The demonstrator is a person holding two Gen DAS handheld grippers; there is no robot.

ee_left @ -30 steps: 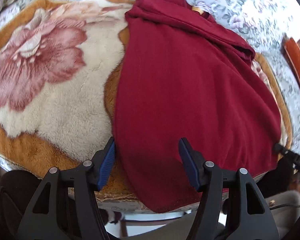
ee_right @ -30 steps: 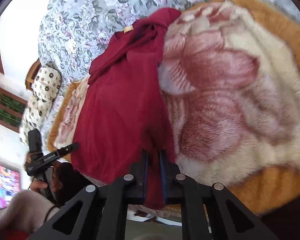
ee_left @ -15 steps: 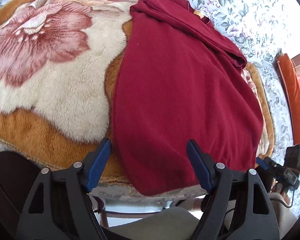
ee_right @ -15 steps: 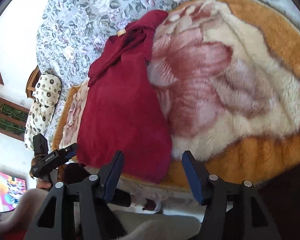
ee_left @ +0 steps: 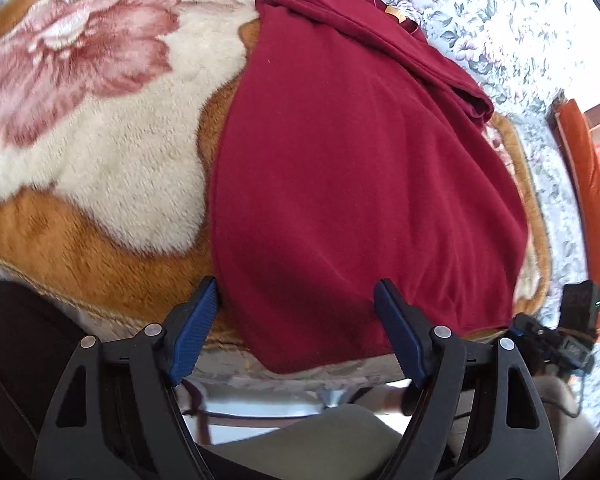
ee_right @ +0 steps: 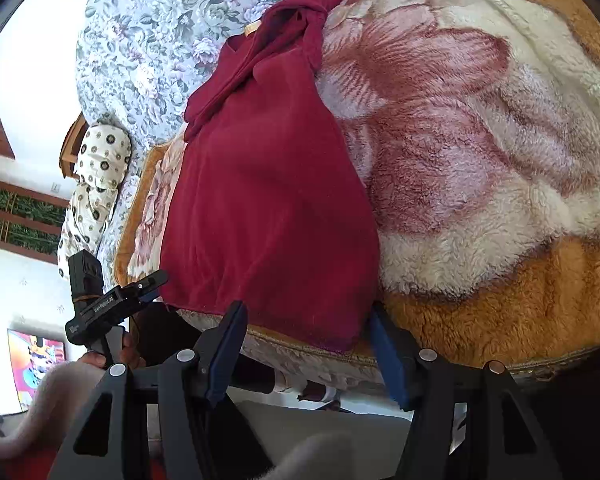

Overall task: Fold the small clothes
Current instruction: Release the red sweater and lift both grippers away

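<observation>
Red garment (ee_left: 364,184) flat on floral blanket (ee_left: 100,128), both tools spread wide.

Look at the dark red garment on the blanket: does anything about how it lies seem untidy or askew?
Yes. The red garment lies mostly flat on the fleece blanket, but its far end is bunched into rolled folds, and its near hem hangs slightly over the blanket's edge. Nothing looks torn or spilled.

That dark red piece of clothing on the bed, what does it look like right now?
The red garment is a plain, soft knit top, lying flat lengthwise on the furry flowered blanket. Its sleeves are folded in across the far end, where a small tan label shows at the neck. The near hem hangs slightly over the bed's edge. Neither gripper touches it.
</observation>
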